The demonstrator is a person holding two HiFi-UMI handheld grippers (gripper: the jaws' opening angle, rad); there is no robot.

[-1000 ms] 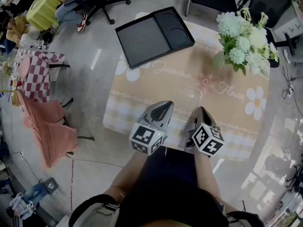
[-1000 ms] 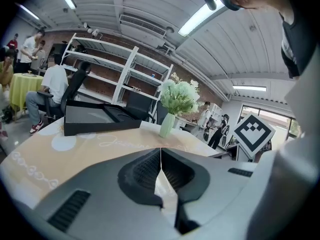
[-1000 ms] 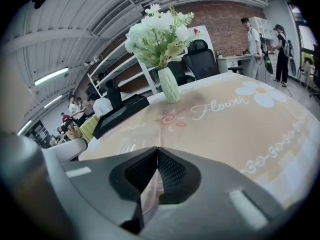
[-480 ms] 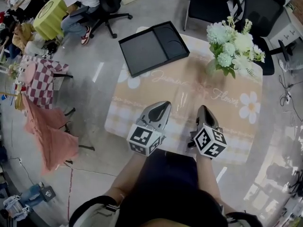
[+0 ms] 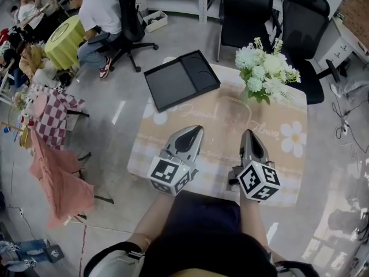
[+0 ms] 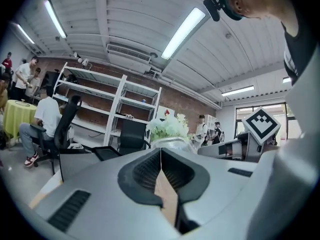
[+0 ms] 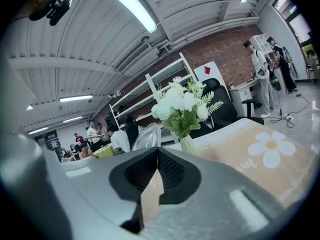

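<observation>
Table: The rounded table under a beige cloth printed with white daisies [image 5: 167, 154] looked smaller in the head view than a second before. More floor and office chairs showed round it, so the camera had drawn up and back.

Tray: The flat black plastic tray with two compartments [image 5: 181, 79] sat at the far left corner, partly over the table edge. It was in the same spot on the cloth as before, and nothing touched it.

Flowers: The bunch of white and green flowers in a pale green vase [image 5: 264, 71] stood at the far right, unmoved.

Left gripper: The grey left gripper with its marker cube [image 5: 193, 131] hung over the near half of the cloth. In its own view the jaws [image 6: 160, 151] were pressed together at the tips with nothing between them. That view had tipped up, with far more ceiling and far less cloth than a second earlier.

Right gripper: The matching grey right gripper [image 5: 248, 134] was level with the left and well apart from it. Its jaws were closed tip to tip and empty [image 7: 158, 151], and its view had tilted up too.

Glass: The clear, empty drinking glass [image 5: 230, 109] stood upright mid-table beyond both tips, roughly between their lines. Earlier the tips had flanked it closely; now they sat short of it.

Reading: Both grippers seemed to have backed off the glass, leaving it free on the cloth.
</observation>
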